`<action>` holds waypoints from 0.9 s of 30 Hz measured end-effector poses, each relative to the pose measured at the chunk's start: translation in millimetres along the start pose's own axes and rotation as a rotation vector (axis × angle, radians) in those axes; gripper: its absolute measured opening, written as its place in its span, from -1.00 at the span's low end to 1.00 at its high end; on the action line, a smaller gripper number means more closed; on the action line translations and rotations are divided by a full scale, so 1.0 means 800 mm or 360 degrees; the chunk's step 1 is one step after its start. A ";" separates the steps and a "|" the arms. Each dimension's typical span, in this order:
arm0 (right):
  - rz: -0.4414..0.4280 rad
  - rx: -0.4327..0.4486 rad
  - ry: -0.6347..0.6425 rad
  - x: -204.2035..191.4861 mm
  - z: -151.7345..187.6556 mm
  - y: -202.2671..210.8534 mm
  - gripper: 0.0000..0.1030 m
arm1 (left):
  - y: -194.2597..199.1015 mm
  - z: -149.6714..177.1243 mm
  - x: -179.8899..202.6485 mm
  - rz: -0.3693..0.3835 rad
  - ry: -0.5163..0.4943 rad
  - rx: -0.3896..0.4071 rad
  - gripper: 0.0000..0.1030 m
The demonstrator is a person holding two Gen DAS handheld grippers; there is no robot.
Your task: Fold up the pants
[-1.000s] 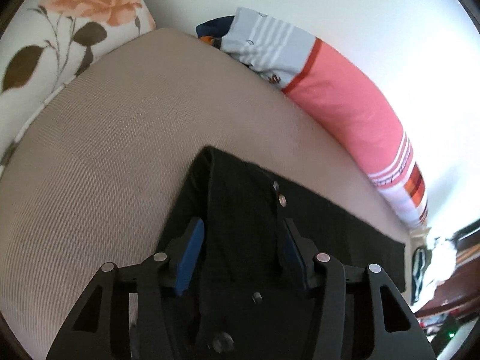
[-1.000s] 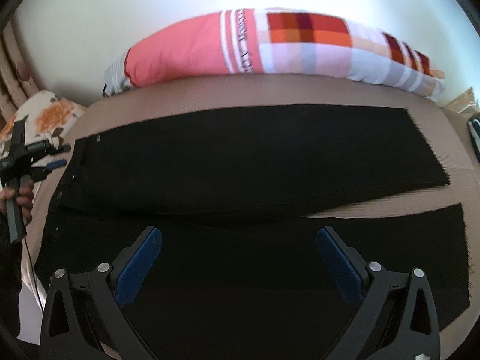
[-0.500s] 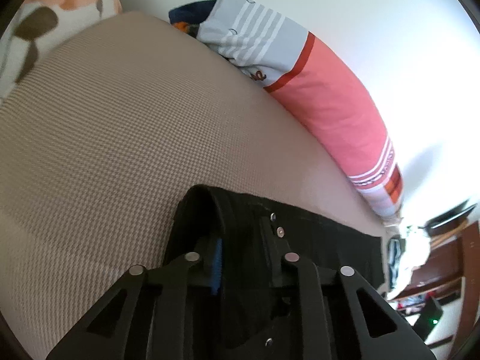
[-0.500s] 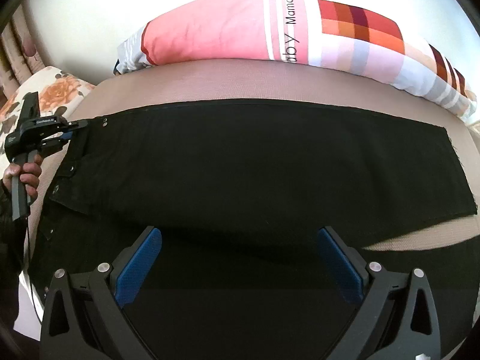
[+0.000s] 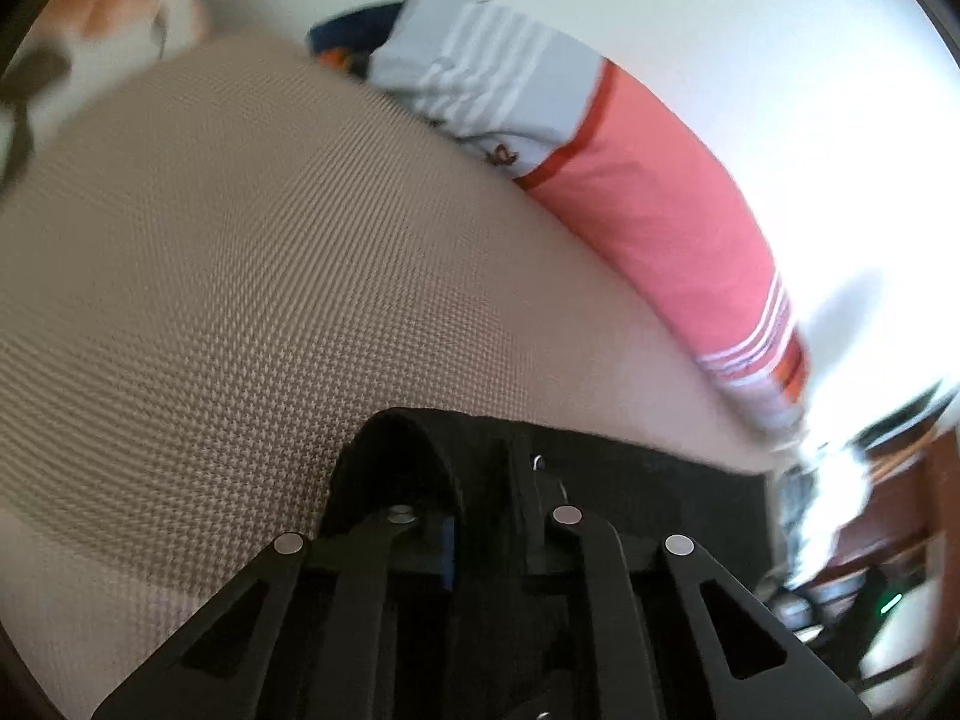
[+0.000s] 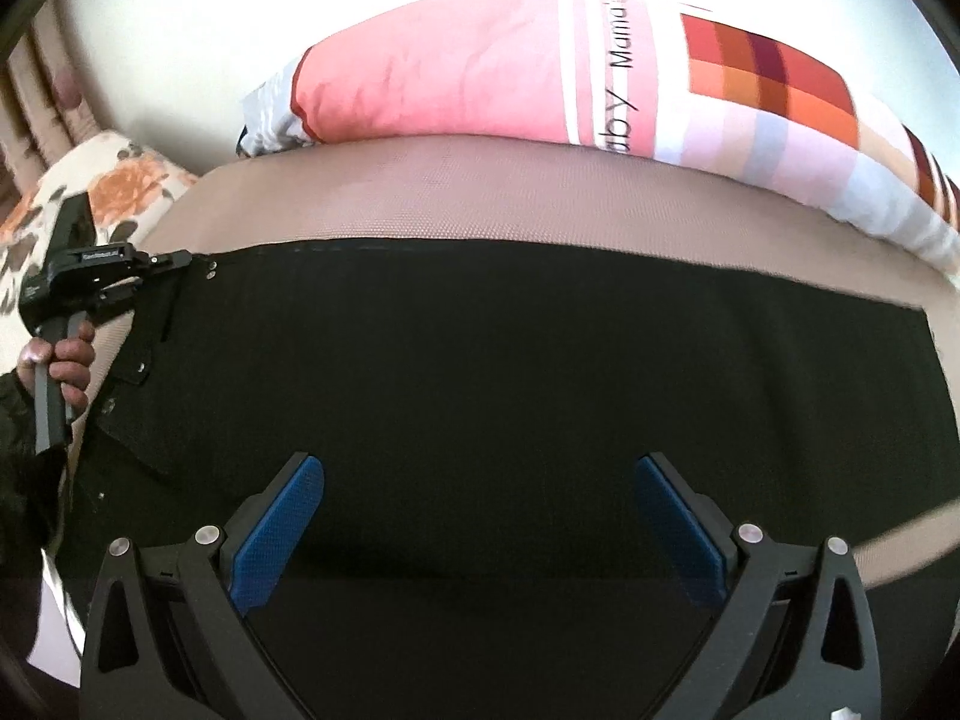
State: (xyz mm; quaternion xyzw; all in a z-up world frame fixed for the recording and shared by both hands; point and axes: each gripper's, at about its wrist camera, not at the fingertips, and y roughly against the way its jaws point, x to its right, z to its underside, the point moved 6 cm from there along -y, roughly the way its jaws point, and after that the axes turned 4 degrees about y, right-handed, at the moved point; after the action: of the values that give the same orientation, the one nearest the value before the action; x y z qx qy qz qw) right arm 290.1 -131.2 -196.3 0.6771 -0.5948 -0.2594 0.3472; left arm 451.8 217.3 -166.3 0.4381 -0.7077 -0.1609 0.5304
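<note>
Black pants (image 6: 510, 372) lie spread across a tan bed (image 6: 480, 192), waistband to the left, one leg lying over the other. My left gripper (image 5: 480, 516) is shut on the pants' waistband (image 5: 420, 450), which bunches up between its fingers; it also shows in the right wrist view (image 6: 168, 261) at the waistband's far corner. My right gripper (image 6: 480, 516) is open, its blue pads (image 6: 282, 528) wide apart just above the middle of the pants, holding nothing.
A long pink and striped bolster (image 6: 540, 78) lies along the wall at the bed's far edge, also in the left wrist view (image 5: 630, 180). A floral pillow (image 6: 102, 180) sits at the left. Dark furniture (image 5: 870, 540) stands beyond the bed's right end.
My left gripper closed on the waistband and lifted it, carrying it toward the far edge. The upper pant leg has moved farther over the lower one. My right gripper stayed open, moving closer over the pants.
</note>
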 end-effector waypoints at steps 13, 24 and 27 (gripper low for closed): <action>-0.0023 -0.0078 0.0486 0.018 -0.078 -0.062 1.00 | -0.005 0.007 0.009 -0.0361 -0.0162 0.0029 -0.78; -0.0403 -0.0272 0.0692 0.019 -0.122 -0.121 0.91 | 0.026 0.022 0.066 -0.0558 -0.0459 0.0184 -0.81; -0.0491 -0.0295 0.0719 0.024 -0.134 -0.128 0.88 | 0.046 0.027 0.082 -0.0448 -0.0447 0.0221 -0.82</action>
State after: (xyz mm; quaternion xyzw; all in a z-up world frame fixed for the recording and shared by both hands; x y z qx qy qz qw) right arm 439.3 -127.8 -208.2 0.7656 -0.3660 -0.2050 0.4877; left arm 412.4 180.9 -109.6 0.5413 -0.7160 -0.2437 0.3672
